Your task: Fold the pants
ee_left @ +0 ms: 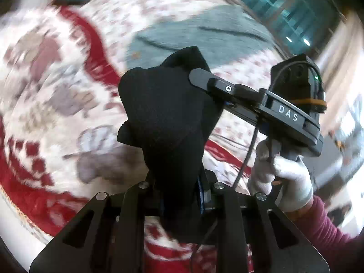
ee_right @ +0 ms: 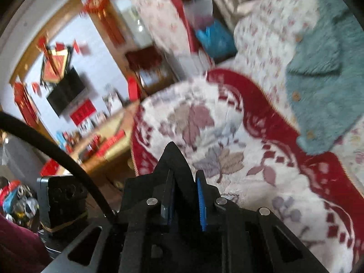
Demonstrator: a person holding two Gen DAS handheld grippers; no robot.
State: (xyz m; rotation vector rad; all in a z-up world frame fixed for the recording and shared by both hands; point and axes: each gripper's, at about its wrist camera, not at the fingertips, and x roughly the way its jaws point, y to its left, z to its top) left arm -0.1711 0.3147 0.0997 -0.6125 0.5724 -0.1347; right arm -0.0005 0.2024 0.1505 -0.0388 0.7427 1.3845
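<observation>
Black knit pants [ee_left: 168,118] hung bunched in the air above the red-and-cream floral blanket [ee_left: 56,91]. Your left gripper [ee_left: 179,191] had its jaws closed on one part and your right gripper [ee_right: 184,182] pinched another. By my reading you had only lifted them: no fold was made yet, and spreading, folding and laying down remained. A teal cardigan [ee_right: 323,86] lay beyond.
</observation>
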